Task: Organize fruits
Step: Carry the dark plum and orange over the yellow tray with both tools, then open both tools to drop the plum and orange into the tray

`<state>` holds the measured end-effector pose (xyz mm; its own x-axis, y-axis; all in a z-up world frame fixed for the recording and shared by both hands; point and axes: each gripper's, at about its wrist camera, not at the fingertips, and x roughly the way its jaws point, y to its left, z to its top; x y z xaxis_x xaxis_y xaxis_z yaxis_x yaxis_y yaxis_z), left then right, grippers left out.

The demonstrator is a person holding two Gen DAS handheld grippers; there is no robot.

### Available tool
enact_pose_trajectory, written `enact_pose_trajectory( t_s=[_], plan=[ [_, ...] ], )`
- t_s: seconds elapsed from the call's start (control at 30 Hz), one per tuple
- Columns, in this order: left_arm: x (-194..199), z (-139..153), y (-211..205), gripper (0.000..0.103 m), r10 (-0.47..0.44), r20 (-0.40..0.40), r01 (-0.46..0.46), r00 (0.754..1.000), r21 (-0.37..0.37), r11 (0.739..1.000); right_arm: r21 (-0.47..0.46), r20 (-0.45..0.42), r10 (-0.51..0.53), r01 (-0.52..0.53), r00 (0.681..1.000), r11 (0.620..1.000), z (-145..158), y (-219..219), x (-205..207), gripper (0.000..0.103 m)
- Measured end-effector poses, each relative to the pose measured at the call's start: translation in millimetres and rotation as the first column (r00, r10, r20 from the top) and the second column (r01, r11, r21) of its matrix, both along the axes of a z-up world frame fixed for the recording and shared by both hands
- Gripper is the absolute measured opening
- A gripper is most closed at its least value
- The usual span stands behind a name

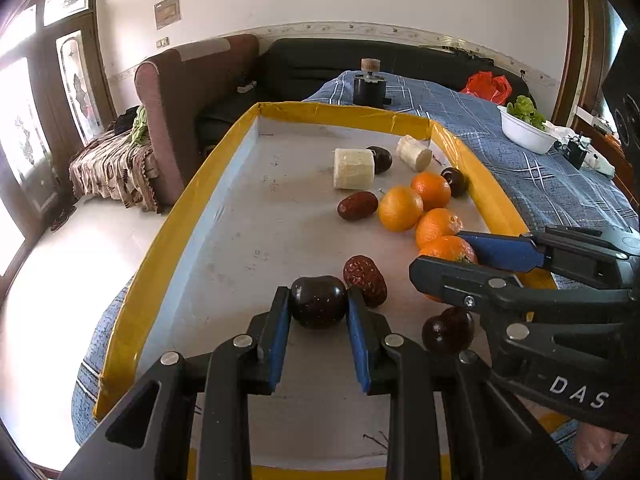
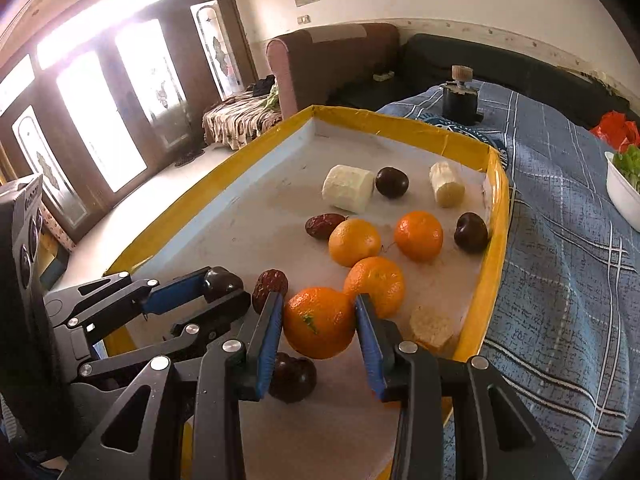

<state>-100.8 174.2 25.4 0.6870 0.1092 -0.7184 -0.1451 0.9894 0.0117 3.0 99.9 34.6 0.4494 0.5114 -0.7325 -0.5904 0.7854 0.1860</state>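
Note:
My left gripper [image 1: 319,300] is shut on a dark plum [image 1: 318,301] over the near part of the yellow-rimmed tray [image 1: 168,236]. My right gripper [image 2: 318,322] is shut on an orange [image 2: 319,322] and holds it above the tray floor; it also shows in the left wrist view [image 1: 450,254]. Three more oranges [image 2: 354,241] lie in a cluster behind it. Red dates [image 1: 365,280], other plums [image 1: 448,330] and pale sugarcane pieces [image 1: 353,168] are scattered across the tray.
The tray [image 2: 494,240] sits on a blue plaid cloth [image 2: 560,260]. A white bowl of greens [image 1: 526,128] and a black jar [image 1: 370,86] stand beyond it. A brown armchair [image 1: 168,92] and glass doors are at the left.

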Motion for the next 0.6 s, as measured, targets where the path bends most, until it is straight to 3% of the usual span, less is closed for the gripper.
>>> enact_pose_trajectory(
  t_s=[0.6],
  plan=[
    [-0.3,-1.1,-1.3,0.029,0.030,-0.010,-0.030,1.000,0.021,0.999,0.016,-0.003,0.003,-0.003,1.000,1.000,4.2,-5.4,-6.5,0.042]
  ],
)
